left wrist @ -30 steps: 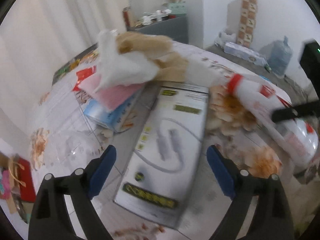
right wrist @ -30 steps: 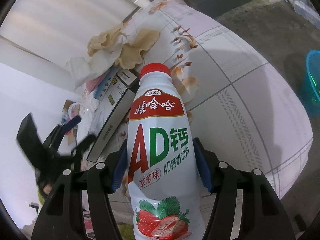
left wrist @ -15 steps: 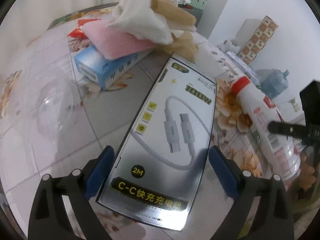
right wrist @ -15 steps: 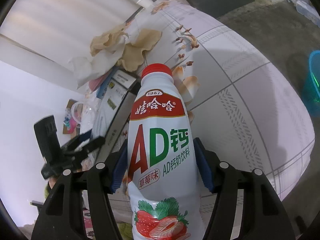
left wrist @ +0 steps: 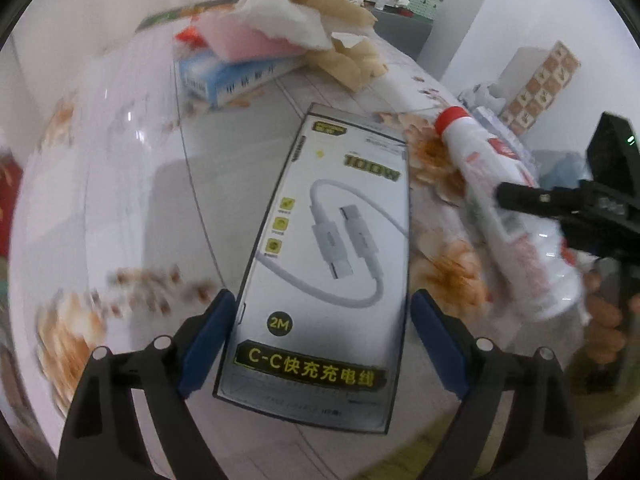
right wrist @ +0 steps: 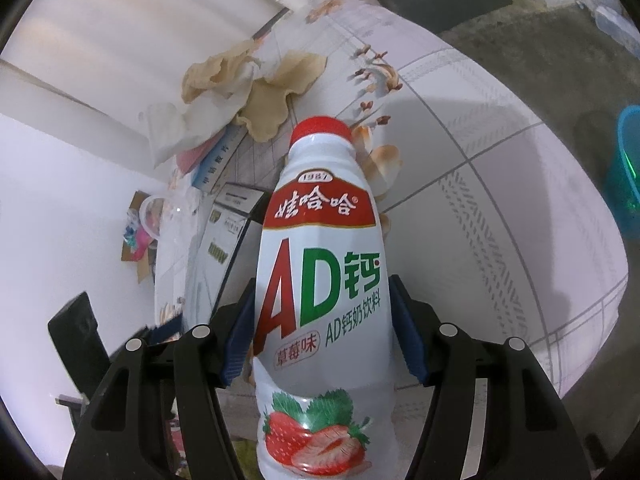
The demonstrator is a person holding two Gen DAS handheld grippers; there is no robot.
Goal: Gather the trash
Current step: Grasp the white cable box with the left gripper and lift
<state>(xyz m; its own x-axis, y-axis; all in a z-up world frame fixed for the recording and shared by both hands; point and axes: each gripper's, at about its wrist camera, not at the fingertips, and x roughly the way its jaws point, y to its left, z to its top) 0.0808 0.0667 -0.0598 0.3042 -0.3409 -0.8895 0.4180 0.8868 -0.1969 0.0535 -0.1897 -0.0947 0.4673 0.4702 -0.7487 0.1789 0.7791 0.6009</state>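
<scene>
My right gripper (right wrist: 322, 334) is shut on a white AD milk bottle (right wrist: 320, 276) with a red cap, held over the table; the bottle also shows in the left wrist view (left wrist: 508, 216). My left gripper (left wrist: 322, 342) is open, its blue pads on either side of the near end of a grey charging-cable box (left wrist: 332, 264) that lies flat on the floral tablecloth. The pads do not press the box. The box also shows in the right wrist view (right wrist: 224, 236).
Further back lie a blue box (left wrist: 228, 76), a pink cloth (left wrist: 244, 40), a white tissue (left wrist: 280, 20) and crumpled brown paper (left wrist: 344, 56). A clear plastic lid (left wrist: 120, 128) lies left. A blue bin (right wrist: 628, 168) stands on the floor.
My left gripper has moved forward and down so its open pads now straddle the cable box's near end. The right gripper still holds the bottle, nearly still.
</scene>
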